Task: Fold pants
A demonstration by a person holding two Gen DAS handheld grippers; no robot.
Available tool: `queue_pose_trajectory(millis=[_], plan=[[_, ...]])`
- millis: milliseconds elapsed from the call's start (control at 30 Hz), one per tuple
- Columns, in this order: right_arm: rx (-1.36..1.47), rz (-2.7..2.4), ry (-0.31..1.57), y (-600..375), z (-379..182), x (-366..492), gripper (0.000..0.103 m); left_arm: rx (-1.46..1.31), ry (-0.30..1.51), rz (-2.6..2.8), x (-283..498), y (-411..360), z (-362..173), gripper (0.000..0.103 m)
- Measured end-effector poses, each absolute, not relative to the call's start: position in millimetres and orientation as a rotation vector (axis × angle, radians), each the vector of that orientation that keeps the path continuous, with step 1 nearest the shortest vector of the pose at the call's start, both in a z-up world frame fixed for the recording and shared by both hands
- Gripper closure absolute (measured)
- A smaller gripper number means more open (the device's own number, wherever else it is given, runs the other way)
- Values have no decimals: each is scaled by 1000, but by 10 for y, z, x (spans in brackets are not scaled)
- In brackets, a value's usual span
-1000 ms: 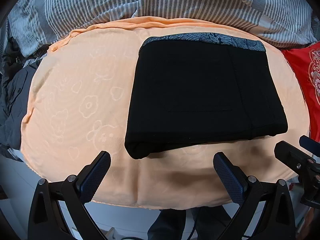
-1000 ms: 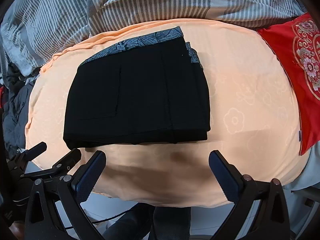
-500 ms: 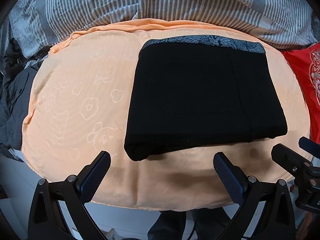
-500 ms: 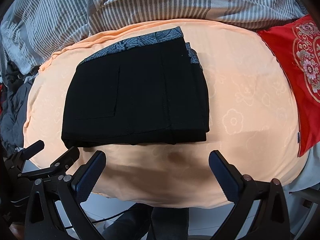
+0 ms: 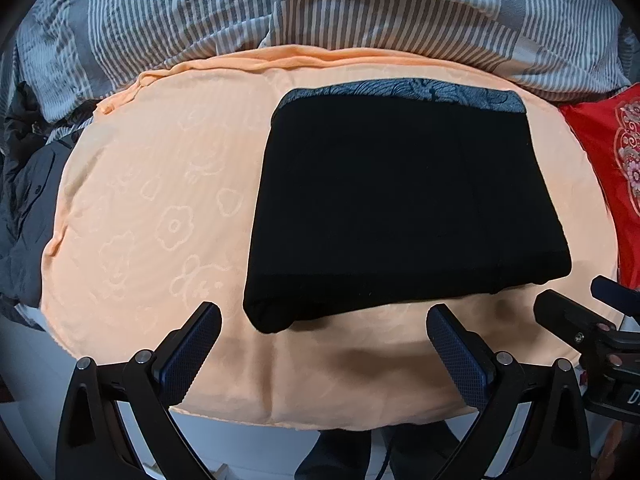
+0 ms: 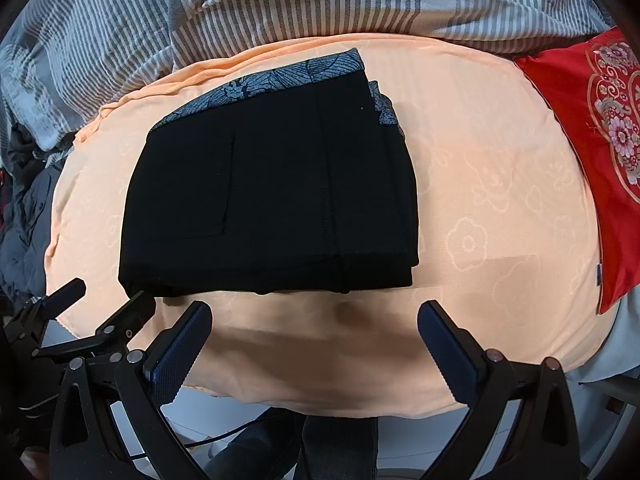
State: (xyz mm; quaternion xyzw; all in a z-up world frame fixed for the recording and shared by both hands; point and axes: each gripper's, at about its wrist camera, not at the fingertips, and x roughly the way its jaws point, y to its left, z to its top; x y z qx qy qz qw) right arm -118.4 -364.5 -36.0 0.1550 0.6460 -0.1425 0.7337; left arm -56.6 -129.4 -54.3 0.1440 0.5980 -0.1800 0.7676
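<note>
The black pants (image 5: 400,204) lie folded into a flat rectangle on the orange blanket (image 5: 160,220), with a blue-grey patterned waistband along the far edge. They also show in the right wrist view (image 6: 272,200). My left gripper (image 5: 324,344) is open and empty, just short of the pants' near edge. My right gripper (image 6: 316,340) is open and empty, also just short of the near edge. The right gripper's fingers (image 5: 568,316) show at the lower right of the left wrist view; the left gripper's fingers (image 6: 120,320) show at the lower left of the right wrist view.
A grey striped duvet (image 5: 360,12) is bunched behind the blanket. A red embroidered cushion (image 6: 600,140) lies to the right. Dark clothing (image 5: 24,200) is heaped at the left. The blanket's near edge drops to the floor (image 6: 240,420).
Both grippers have drawn back slightly from the pants. The folded pants have not moved and both grippers stay open.
</note>
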Motion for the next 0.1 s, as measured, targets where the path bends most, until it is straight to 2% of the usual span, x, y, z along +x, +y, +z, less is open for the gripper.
queue_pose_trajectory(millis=[100], plan=[[346,-318,1423,-3655,-368,-1170,0,318,1293,-396,-555,-1309,-539,0]])
